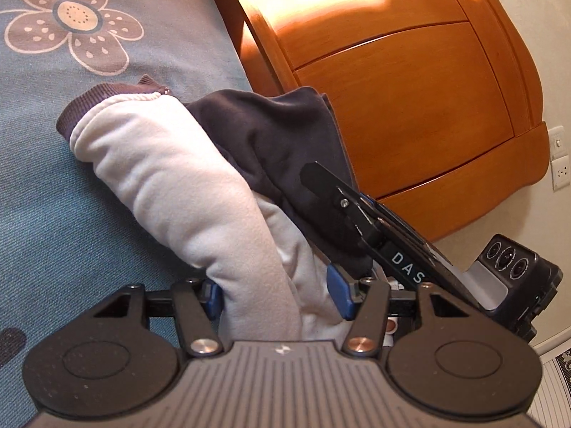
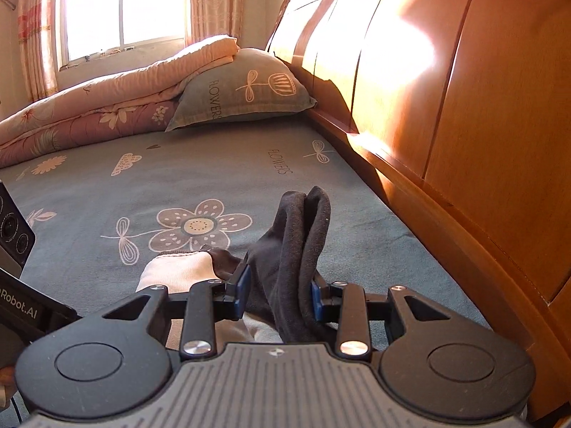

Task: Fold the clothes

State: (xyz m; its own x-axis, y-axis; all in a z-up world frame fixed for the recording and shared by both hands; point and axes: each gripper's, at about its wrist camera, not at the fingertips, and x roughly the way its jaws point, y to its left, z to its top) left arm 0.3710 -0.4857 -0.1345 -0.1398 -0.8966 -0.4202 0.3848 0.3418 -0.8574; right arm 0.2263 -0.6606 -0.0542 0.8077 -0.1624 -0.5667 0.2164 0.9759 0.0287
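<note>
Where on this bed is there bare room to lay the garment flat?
Free: the blue sheet between the big flower print and the pillow, bordered by the folded quilt and headboard. Crowded: the near edge, where both grippers hold the bunched garment.

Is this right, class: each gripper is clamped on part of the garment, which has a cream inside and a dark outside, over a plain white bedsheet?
Not quite. The bedsheet is blue-grey with printed flowers, not plain white, as the right wrist view shows. The rest stands: the left gripper and right gripper are each clamped on the cream-and-dark garment.
</note>
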